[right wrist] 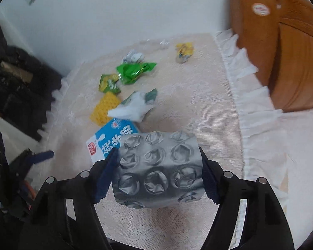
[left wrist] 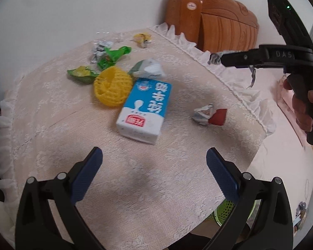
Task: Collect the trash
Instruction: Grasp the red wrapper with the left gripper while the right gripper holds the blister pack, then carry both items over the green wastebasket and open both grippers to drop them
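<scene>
My right gripper (right wrist: 159, 170) is shut on a silver blister pack (right wrist: 158, 168) and holds it above the table. It shows in the left wrist view (left wrist: 219, 59) at the upper right, with the blister pack (left wrist: 213, 59) at its tip. My left gripper (left wrist: 154, 166) is open and empty, low over the near part of the table. Ahead of it lies a blue and white milk carton (left wrist: 145, 107). A yellow foam net (left wrist: 112, 88), green wrappers (left wrist: 114, 55), a crumpled white pack (left wrist: 149, 68) and a silver and red wrapper (left wrist: 209, 114) lie around it.
A lace-edged cream tablecloth (left wrist: 135, 187) covers the table. A wooden headboard (left wrist: 215, 20) stands behind, with a pink bed (left wrist: 281, 166) to the right. A green mesh bin (left wrist: 225, 212) sits below the table's near edge. Dark clutter (right wrist: 16, 87) lies at the left.
</scene>
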A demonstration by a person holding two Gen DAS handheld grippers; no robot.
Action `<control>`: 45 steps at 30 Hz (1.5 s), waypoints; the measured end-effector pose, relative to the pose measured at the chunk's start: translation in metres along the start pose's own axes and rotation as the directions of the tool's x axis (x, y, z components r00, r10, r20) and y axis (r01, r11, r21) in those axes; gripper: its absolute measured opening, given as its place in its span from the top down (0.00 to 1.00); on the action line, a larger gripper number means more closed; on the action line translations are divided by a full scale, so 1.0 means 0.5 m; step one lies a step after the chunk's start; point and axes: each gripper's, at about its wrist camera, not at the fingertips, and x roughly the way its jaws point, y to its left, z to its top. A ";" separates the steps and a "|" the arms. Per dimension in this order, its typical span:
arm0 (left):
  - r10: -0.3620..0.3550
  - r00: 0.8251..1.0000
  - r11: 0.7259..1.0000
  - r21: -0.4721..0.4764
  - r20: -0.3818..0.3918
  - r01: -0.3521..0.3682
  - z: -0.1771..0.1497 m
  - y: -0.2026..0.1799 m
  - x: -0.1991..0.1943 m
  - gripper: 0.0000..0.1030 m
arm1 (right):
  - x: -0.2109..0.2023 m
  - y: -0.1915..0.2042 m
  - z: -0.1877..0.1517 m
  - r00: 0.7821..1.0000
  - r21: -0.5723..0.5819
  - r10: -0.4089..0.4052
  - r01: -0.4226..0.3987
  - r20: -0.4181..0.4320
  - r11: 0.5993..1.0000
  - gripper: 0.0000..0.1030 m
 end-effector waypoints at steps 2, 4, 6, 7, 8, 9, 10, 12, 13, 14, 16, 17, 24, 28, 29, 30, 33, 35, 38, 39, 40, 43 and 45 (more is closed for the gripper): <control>-0.028 1.000 0.999 0.045 0.006 0.028 0.013 -0.044 0.020 0.07 | -0.047 -0.019 -0.019 0.997 0.066 -0.038 0.034 0.066 0.997 0.29; -0.040 0.999 0.996 0.085 0.011 0.039 0.026 -0.087 0.048 0.07 | -0.081 -0.036 -0.043 0.992 0.111 -0.061 0.049 0.106 0.993 0.29; -0.033 0.999 0.992 0.123 0.005 0.033 0.039 -0.123 0.083 0.07 | -0.114 -0.057 -0.078 0.988 0.163 -0.069 0.046 0.135 0.986 0.29; -0.018 1.000 0.990 0.143 0.000 0.018 0.046 -0.141 0.105 0.07 | -0.121 -0.067 -0.087 0.988 0.178 -0.065 0.040 0.139 0.983 0.29; -0.002 1.000 0.987 0.160 -0.006 0.003 0.053 -0.155 0.125 0.07 | -0.130 -0.079 -0.105 0.988 0.199 -0.060 0.031 0.143 0.980 0.29; 0.011 1.000 0.984 0.176 -0.013 -0.009 0.058 -0.167 0.142 0.08 | -0.137 -0.091 -0.121 0.988 0.217 -0.057 0.025 0.144 0.976 0.29; 0.023 1.000 0.982 0.189 -0.020 -0.019 0.063 -0.177 0.158 0.11 | -0.141 -0.099 -0.135 0.988 0.231 -0.053 0.019 0.143 0.973 0.29; 0.039 0.999 0.977 0.210 -0.037 -0.031 0.070 -0.193 0.185 0.14 | -0.147 -0.114 -0.166 0.989 0.258 -0.043 0.005 0.143 0.966 0.29; 0.052 0.998 0.975 0.220 -0.045 -0.041 0.073 -0.201 0.197 0.16 | -0.151 -0.123 -0.178 0.989 0.267 -0.039 0.000 0.143 0.964 0.29; 0.062 0.997 0.972 0.228 -0.051 -0.049 0.072 -0.206 0.206 0.17 | -0.152 -0.133 -0.192 0.989 0.281 -0.037 -0.005 0.145 0.960 0.29; 0.091 0.994 0.966 0.249 -0.061 -0.073 0.072 -0.214 0.224 0.21 | -0.155 -0.144 -0.211 0.988 0.301 -0.029 -0.017 0.149 0.954 0.29; 0.103 0.992 0.962 0.261 -0.068 -0.082 0.071 -0.217 0.233 0.26 | -0.157 -0.151 -0.221 0.988 0.314 -0.023 -0.026 0.152 0.949 0.29; 0.088 0.993 0.953 0.296 -0.082 -0.060 0.087 -0.222 0.240 0.63 | -0.163 -0.176 -0.270 0.984 0.370 0.004 -0.071 0.180 0.926 0.29; 0.073 0.992 0.957 0.289 -0.099 -0.042 0.088 -0.209 0.234 0.66 | -0.162 -0.180 -0.286 0.981 0.397 0.002 -0.081 0.196 0.914 0.29; 0.073 0.992 0.956 0.292 -0.099 -0.041 0.088 -0.208 0.229 0.66 | -0.162 -0.181 -0.291 0.980 0.404 -0.001 -0.082 0.201 0.911 0.29; 0.068 0.993 0.955 0.296 -0.101 -0.035 0.088 -0.208 0.222 0.66 | -0.162 -0.180 -0.294 0.979 0.411 -0.006 -0.080 0.205 0.908 0.29; 0.037 0.994 0.955 0.298 -0.103 -0.005 0.086 -0.216 0.186 0.66 | -0.170 -0.172 -0.311 0.976 0.432 -0.042 -0.056 0.215 0.900 0.29; -0.005 0.995 0.955 0.293 -0.099 0.034 0.084 -0.230 0.149 0.66 | -0.185 -0.160 -0.331 0.973 0.449 -0.093 -0.012 0.212 0.894 0.29; -0.074 0.992 0.940 0.327 -0.097 0.103 0.069 -0.274 0.095 0.66 | -0.212 -0.144 -0.371 0.967 0.480 -0.162 0.049 0.198 0.876 0.29; -0.097 0.990 0.930 0.346 -0.103 0.127 0.060 -0.293 0.083 0.66 | -0.223 -0.137 -0.393 0.964 0.497 -0.186 0.069 0.189 0.865 0.29; -0.123 0.986 0.918 0.366 -0.111 0.156 0.049 -0.315 0.071 0.66 | -0.233 -0.132 -0.413 0.962 0.514 -0.207 0.087 0.181 0.853 0.29; -0.195 0.968 0.874 0.421 -0.157 0.244 0.011 -0.382 0.052 0.66 | -0.261 -0.117 -0.487 0.949 0.569 -0.287 0.163 0.134 0.806 0.29; -0.219 0.958 0.837 0.469 -0.187 0.282 -0.022 -0.427 0.049 0.66 | -0.272 -0.109 -0.546 0.933 0.604 -0.347 0.226 0.090 0.764 0.29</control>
